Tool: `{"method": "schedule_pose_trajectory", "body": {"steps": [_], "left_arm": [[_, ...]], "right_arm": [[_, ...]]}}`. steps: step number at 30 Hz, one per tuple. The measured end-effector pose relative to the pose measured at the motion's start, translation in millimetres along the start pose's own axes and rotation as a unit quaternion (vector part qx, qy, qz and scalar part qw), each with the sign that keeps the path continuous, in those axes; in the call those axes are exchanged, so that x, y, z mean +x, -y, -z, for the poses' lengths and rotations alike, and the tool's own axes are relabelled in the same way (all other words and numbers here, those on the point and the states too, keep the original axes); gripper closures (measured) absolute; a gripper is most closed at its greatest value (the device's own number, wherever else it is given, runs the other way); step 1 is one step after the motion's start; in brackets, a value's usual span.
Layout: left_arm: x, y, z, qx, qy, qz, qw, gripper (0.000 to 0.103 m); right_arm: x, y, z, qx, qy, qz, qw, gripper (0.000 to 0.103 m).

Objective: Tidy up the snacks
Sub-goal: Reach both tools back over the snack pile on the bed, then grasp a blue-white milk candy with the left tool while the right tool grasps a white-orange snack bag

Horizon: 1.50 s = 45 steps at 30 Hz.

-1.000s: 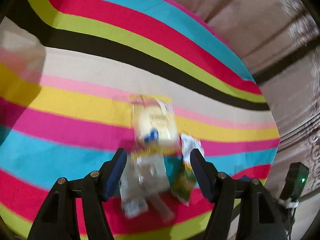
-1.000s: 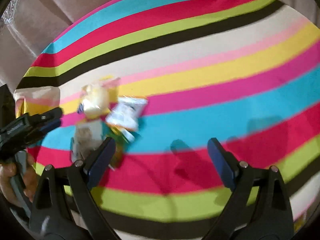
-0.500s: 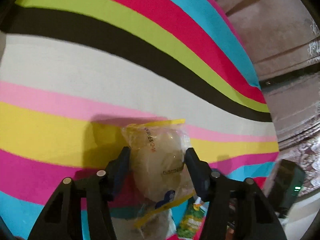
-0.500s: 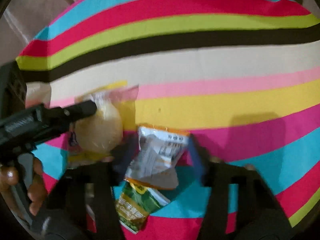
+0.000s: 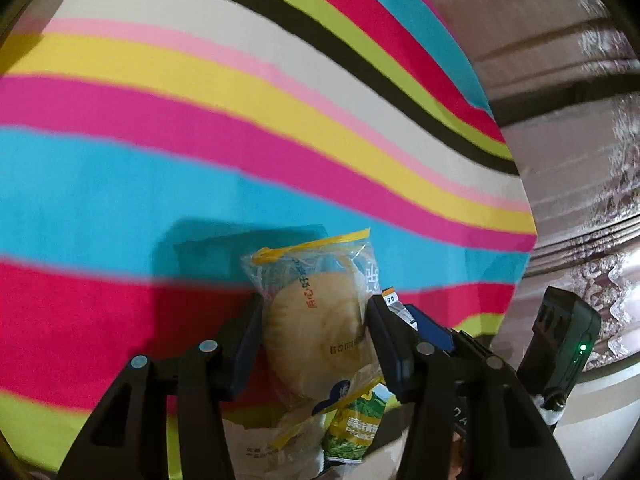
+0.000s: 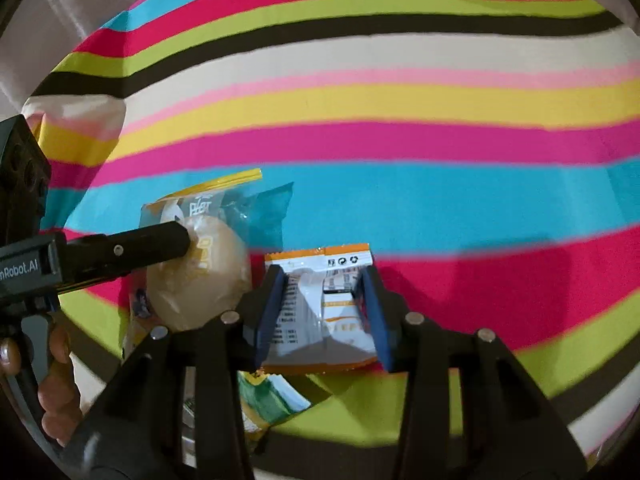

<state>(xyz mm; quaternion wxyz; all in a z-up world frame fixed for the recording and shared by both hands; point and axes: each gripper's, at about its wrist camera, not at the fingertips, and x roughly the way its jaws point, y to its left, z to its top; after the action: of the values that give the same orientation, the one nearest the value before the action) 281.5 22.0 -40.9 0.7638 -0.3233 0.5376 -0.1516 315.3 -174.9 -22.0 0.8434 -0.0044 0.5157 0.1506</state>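
Note:
My left gripper (image 5: 314, 304) is shut on a clear, yellow-edged bag holding a round pale pastry (image 5: 316, 332), and its jaws are still closing. From the right wrist view the same pastry bag (image 6: 208, 276) shows with one left finger (image 6: 140, 246) pressed on its side. My right gripper (image 6: 323, 276) grips a white and orange snack packet (image 6: 324, 312) between its blue pads, jaws also still closing. A green packet (image 6: 272, 396) lies below the two held ones, also visible under the pastry as the green packet (image 5: 356, 424).
A cloth with bright stripes (image 6: 400, 100) covers the whole surface. A white paper packet (image 5: 256, 444) lies beneath the pastry bag. A hand (image 6: 56, 380) holds the left gripper's handle. Past the cloth's right edge is a patterned floor (image 5: 580, 200).
Both grippers dropped onto the snack pile and closed, the left on the pastry bag, the right on the white and orange packet. Both packets now sit over the blue and red stripes.

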Motion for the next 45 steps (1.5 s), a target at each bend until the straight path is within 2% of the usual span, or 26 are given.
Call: {"method": "schedule_pose_trajectory", "body": {"steps": [3,5,10,12,15,17,19,21,23,25,28,33,39,42,44,45], "left_arm": [[-1.9,9.0,18.8,0.001,0.001,-0.007,1.0000,0.048],[-9.8,8.2,26.5,-0.002,0.007,-0.019,0.9998,0.041],[-53.3,-4.9,50.9,-0.013,0.053,-0.049,0.9973,0.037],[-71.7,-9.2,68.3,-0.016,0.064,-0.074,0.9950,0.037],[-83.4,-8.0,95.6,-0.015,0.063,-0.110,0.9918,0.037],[-84.1,-5.2,114.4,-0.003,0.046,-0.131,0.9903,0.037],[-79.9,-0.4,131.5,0.016,0.031,-0.149,0.9882,0.037],[-75.5,7.7,141.3,0.041,0.018,-0.178,0.9830,0.037],[-70.9,18.1,148.1,0.077,0.008,-0.205,0.9758,0.037],[-62.0,29.0,152.4,0.110,0.003,-0.226,0.9679,0.037],[-43.8,36.6,153.2,0.130,-0.013,-0.245,0.9606,0.037],[-36.7,25.6,152.1,0.138,-0.027,-0.263,0.9545,0.047],[-30.9,23.3,146.1,0.149,-0.022,-0.282,0.9474,0.048],[-23.2,29.9,145.2,0.162,-0.021,-0.297,0.9407,0.050],[-21.2,33.3,143.9,0.162,-0.015,-0.308,0.9374,0.064],[-19.9,34.9,143.9,0.160,-0.013,-0.308,0.9376,0.067]], "right_arm": [[-8.1,5.3,16.2,0.002,-0.003,0.003,1.000,0.059],[-10.5,8.0,23.1,0.004,0.000,0.010,1.000,0.059],[-29.2,25.8,32.7,0.025,0.019,0.017,0.999,0.060],[-36.7,31.9,36.6,0.030,0.026,0.015,0.999,0.060],[-53.8,37.1,51.5,0.031,0.032,0.016,0.999,0.060],[-64.8,37.1,62.4,0.027,0.034,0.018,0.999,0.058],[-71.6,40.9,69.6,0.026,0.032,0.021,0.999,0.042],[-78.7,44.4,73.8,0.029,0.037,0.024,0.999,0.034],[-82.9,44.3,76.8,0.026,0.040,0.033,0.998,0.031],[-86.8,45.2,84.0,0.022,0.038,0.040,0.998,0.030],[-90.0,49.3,95.7,0.023,0.033,0.053,0.998,0.030],[-92.1,50.2,101.3,0.020,0.035,0.065,0.997,0.029],[-87.1,44.0,101.7,-0.001,0.029,0.075,0.997,0.029],[-84.5,41.1,100.9,-0.009,0.027,0.081,0.996,0.029],[-83.3,40.0,100.8,-0.010,0.025,0.082,0.996,0.029],[-83.6,40.3,101.0,-0.011,0.025,0.081,0.996,0.029]]}}
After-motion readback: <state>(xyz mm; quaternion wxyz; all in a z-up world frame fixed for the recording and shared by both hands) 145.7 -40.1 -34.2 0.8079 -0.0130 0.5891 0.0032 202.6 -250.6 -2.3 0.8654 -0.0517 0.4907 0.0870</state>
